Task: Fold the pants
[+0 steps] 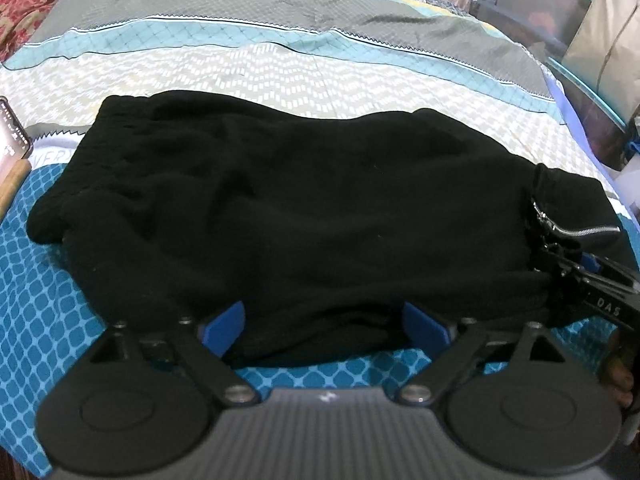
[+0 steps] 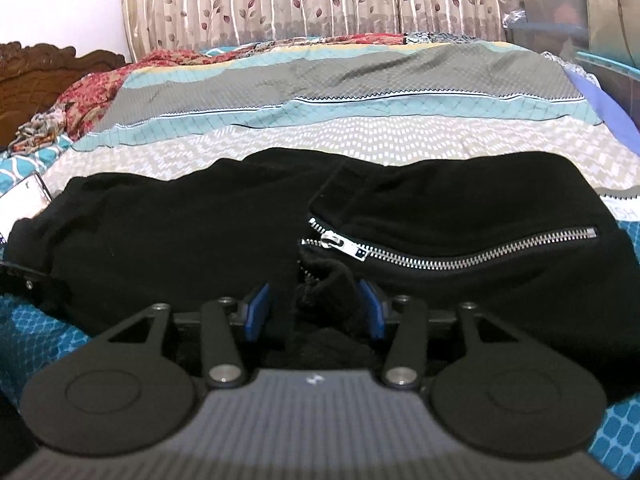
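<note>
The black pants (image 1: 280, 216) lie across the near part of the bed, on the patterned bedsheet (image 1: 280, 68), already doubled into a thick bundle that runs from left to right. The waistband end seems to be at the far left, and a metal zipper (image 2: 460, 250) shows on the right part, partly open.

The left gripper (image 1: 324, 326) is at the near edge of the bundle. Its blue pads (image 1: 224, 328) are spread wide, with the near hem of the cloth between them but not squeezed. The right gripper (image 2: 316, 308) is also at the near edge, further right, close to the zipper. Its pads stand closer together and a lump of black cloth sits between them; it looks pinched, though I cannot be fully sure how firm the hold is.

I judge that the step in hand is to take the near edge with both grippers for the next fold. To do it well, the left gripper should push in deeper and close on all layers, not only the top one. Both grips should be at the same height on the edge, so that the fold stays straight. The zipper pull could catch on a pad, so keep clear of it.

A phone (image 1: 12, 128) lies at the left, just beside the pants.
</note>
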`<state>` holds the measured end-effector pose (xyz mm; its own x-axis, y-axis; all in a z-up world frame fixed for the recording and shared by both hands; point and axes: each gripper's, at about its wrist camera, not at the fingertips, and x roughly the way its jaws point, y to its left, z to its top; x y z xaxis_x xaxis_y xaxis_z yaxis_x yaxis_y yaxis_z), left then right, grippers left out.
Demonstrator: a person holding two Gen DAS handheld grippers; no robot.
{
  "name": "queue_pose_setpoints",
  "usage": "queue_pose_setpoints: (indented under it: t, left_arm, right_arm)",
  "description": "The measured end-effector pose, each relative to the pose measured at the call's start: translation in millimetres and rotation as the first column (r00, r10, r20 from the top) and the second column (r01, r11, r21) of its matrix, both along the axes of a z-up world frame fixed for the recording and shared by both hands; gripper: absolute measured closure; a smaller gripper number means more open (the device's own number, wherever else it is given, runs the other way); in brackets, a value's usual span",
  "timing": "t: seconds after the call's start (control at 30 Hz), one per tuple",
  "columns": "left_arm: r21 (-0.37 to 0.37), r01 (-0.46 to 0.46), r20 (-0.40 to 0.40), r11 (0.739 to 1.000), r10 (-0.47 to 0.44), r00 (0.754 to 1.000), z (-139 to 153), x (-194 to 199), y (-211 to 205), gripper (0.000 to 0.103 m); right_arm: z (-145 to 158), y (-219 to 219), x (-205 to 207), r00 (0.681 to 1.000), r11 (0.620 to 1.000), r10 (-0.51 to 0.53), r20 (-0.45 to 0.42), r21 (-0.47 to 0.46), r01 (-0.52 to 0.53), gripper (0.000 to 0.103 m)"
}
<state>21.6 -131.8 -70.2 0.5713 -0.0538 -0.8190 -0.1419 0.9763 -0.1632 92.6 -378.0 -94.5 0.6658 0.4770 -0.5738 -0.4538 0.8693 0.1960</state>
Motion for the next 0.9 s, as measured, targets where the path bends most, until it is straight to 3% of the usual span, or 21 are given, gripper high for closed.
queue_pose_setpoints:
  t: [0.53,0.77,0.9]
  left_arm:
    - [-0.006,0.000,-0.006,1.000,0.000,1.000,0.1,2.1,2.1,0.009]
    - [-0.012,0.011,0.064,1.000,-0.010,0.998,27.0,-14.9,12.7,0.011]
    - [-0.034,-0.047,0.094,0.998,0.050,0.994,42.0,-28.7,35.6,0.010]
  right_arm:
    - [-0.8,3.4,-1.8,1.000,1.000,0.000,-0.001,0.007,0.000,0.050]
    - [0.2,8.0,-4.7,1.000,1.000,-0.005,0.008,-0.016,0.005,0.050]
    - [1.0,14.7,-7.3,1.000,0.999,-0.014,0.013,-0.030,0.014,0.050]
